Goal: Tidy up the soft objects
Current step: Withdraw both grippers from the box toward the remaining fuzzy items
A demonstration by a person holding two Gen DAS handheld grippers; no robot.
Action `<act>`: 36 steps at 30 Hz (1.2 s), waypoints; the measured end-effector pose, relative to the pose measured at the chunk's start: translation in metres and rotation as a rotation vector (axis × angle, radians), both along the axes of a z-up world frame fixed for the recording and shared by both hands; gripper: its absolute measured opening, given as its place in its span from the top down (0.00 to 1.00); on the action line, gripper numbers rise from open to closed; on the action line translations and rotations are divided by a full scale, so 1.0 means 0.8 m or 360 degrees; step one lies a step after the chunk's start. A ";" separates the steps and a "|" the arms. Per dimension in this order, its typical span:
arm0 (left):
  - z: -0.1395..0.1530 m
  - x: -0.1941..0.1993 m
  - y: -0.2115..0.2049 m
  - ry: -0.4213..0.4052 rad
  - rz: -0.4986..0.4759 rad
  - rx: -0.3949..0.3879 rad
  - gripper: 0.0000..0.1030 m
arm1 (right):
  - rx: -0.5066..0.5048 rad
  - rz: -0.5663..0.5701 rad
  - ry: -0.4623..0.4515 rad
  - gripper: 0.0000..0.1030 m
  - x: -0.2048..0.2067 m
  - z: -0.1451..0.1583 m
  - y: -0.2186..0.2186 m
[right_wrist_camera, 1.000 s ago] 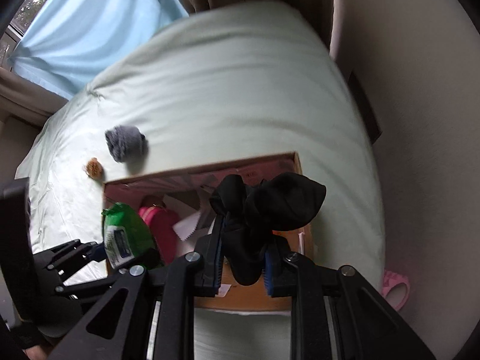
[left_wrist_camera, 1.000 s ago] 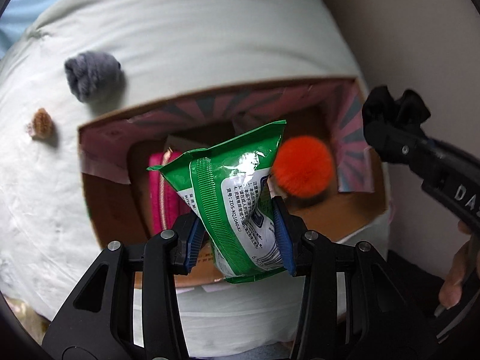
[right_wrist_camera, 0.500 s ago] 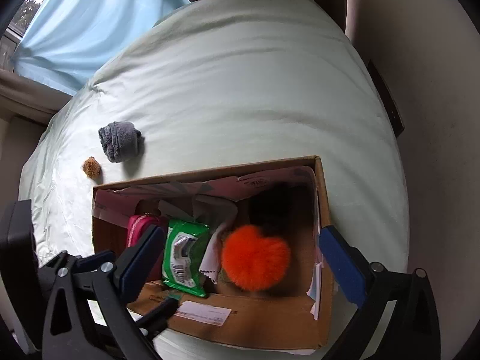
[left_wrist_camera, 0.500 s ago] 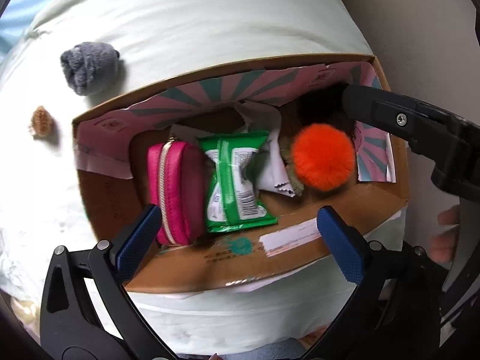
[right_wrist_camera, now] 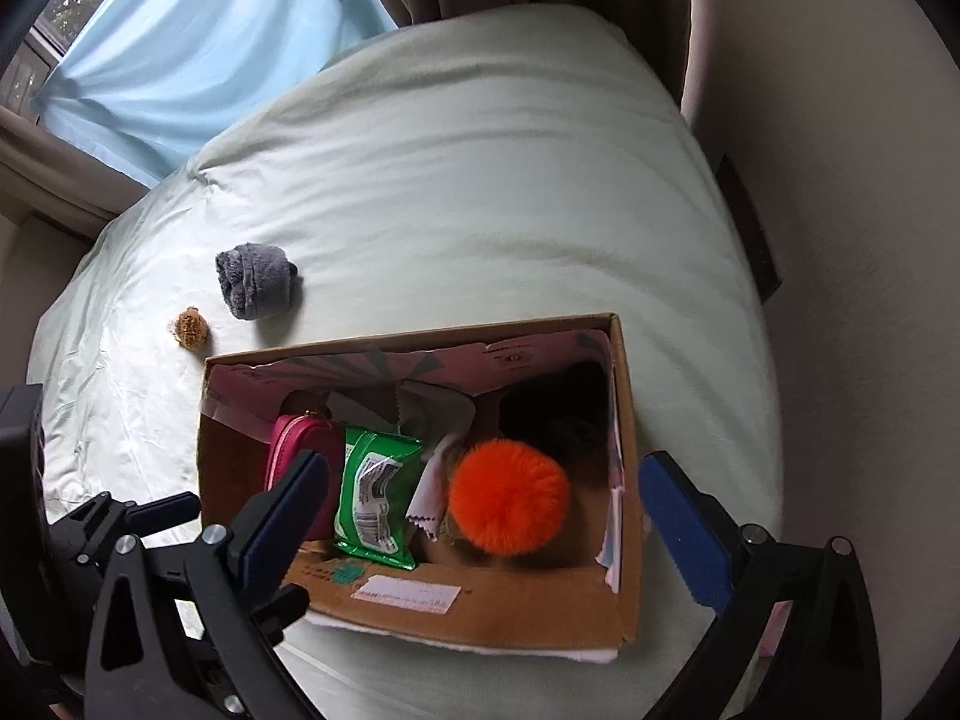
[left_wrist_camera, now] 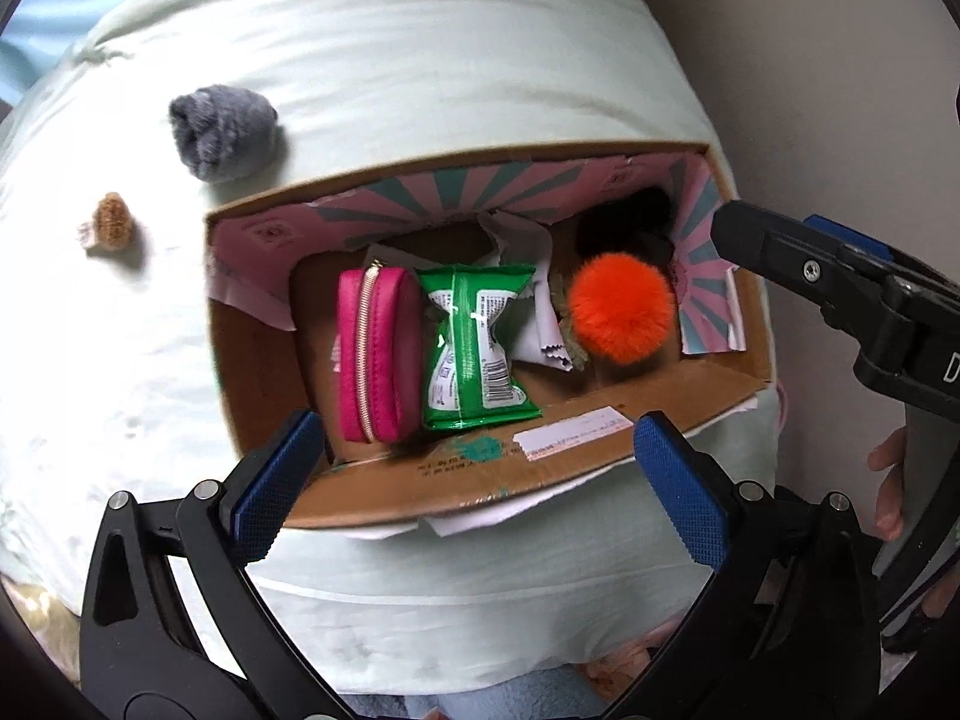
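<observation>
An open cardboard box (left_wrist_camera: 576,450) (right_wrist_camera: 480,606) sits on a pale green bed. Inside lie a pink zip pouch (left_wrist_camera: 375,354) (right_wrist_camera: 291,438), a green wipes packet (left_wrist_camera: 474,348) (right_wrist_camera: 375,495), an orange pom-pom (left_wrist_camera: 621,309) (right_wrist_camera: 507,498) and a black cloth (left_wrist_camera: 630,219) (right_wrist_camera: 555,402) in the far right corner. My left gripper (left_wrist_camera: 480,489) is open and empty above the box's near wall. My right gripper (right_wrist_camera: 486,534) is open and empty over the box. A grey rolled cloth (left_wrist_camera: 219,132) (right_wrist_camera: 255,282) and a small brown ball (left_wrist_camera: 111,225) (right_wrist_camera: 191,327) lie on the bed beyond the box.
White crinkled paper (left_wrist_camera: 534,300) lies inside the box between packet and pom-pom. A beige wall (right_wrist_camera: 840,240) borders the bed on the right. A light blue curtain (right_wrist_camera: 198,54) hangs at the far end. The right gripper's body (left_wrist_camera: 852,312) shows at the left wrist view's right edge.
A second ago my left gripper held the green packet and my right held the black cloth. Both jaws opened and both things now lie in the box. Both grippers pulled back slightly.
</observation>
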State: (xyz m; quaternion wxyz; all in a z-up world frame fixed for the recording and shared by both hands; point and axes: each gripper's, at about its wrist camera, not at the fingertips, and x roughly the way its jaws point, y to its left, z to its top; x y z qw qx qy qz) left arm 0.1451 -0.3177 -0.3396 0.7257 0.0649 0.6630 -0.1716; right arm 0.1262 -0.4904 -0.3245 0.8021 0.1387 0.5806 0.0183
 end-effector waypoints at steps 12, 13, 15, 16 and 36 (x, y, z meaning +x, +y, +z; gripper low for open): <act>0.106 -0.023 0.092 -0.0257 0.0045 -0.0120 0.00 | -0.0141 0.0015 -0.0165 0.01 -0.043 0.105 0.064; 0.115 -0.025 0.104 -0.0280 0.0051 -0.0126 0.00 | -0.0149 0.0016 -0.0183 0.01 -0.048 0.116 0.074; 0.133 -0.031 0.134 -0.0321 0.0072 -0.0141 0.00 | -0.0162 0.0025 -0.0220 0.00 -0.057 0.136 0.097; 0.144 -0.033 0.152 -0.0338 0.0088 -0.0155 0.00 | -0.0168 0.0029 -0.0241 0.00 -0.062 0.149 0.111; 0.218 -0.016 0.428 -0.0626 0.0208 -0.0168 0.00 | -0.0136 0.0000 -0.0491 0.00 -0.066 0.229 0.344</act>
